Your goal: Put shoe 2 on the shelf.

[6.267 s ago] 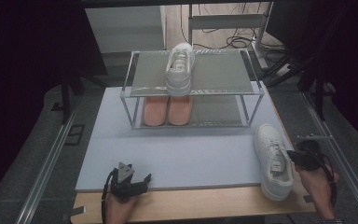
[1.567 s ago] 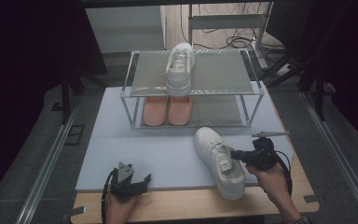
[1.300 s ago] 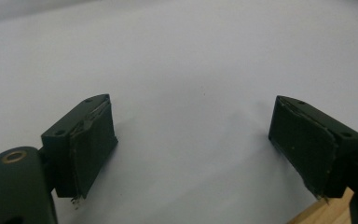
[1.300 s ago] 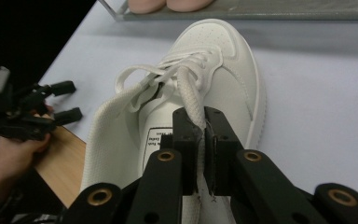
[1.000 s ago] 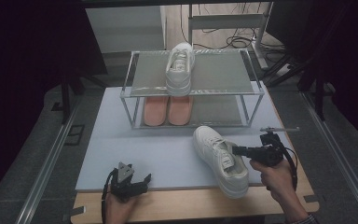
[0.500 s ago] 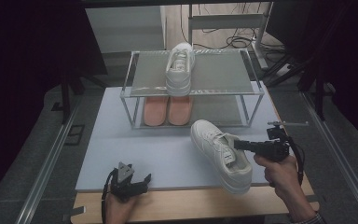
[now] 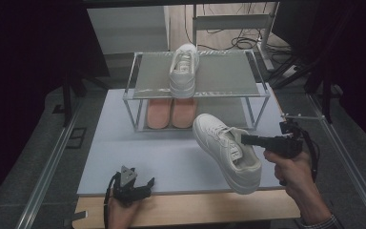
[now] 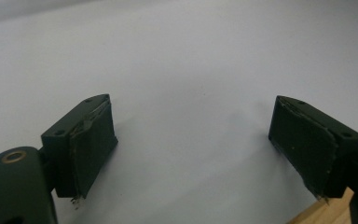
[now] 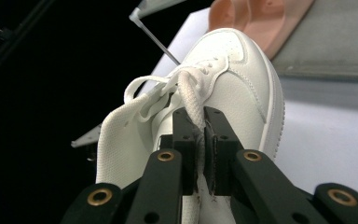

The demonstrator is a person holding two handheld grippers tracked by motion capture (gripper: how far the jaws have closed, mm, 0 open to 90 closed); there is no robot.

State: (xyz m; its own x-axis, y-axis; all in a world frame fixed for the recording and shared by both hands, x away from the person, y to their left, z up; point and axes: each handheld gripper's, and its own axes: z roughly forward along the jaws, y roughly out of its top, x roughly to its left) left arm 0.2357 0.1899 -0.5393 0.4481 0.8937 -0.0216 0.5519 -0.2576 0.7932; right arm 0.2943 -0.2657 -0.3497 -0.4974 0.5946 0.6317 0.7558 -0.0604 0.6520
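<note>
a pale wooden table edge (image 7: 186, 210) runs nearest, under a light grey mat (image 7: 138, 152); dark floor and black surroundings lie beyond. the left gripper (image 7: 132, 186) rests at the mat's near edge, jaws spread wide with nothing between them. the right gripper (image 7: 248, 140) is clamped on the lace of a white sneaker (image 7: 226, 151), held tilted above the mat. farther back, a metal shoe rack (image 7: 198, 90) carries a second white sneaker (image 7: 183, 69) on top and pink insoles (image 7: 170, 112) below.
</note>
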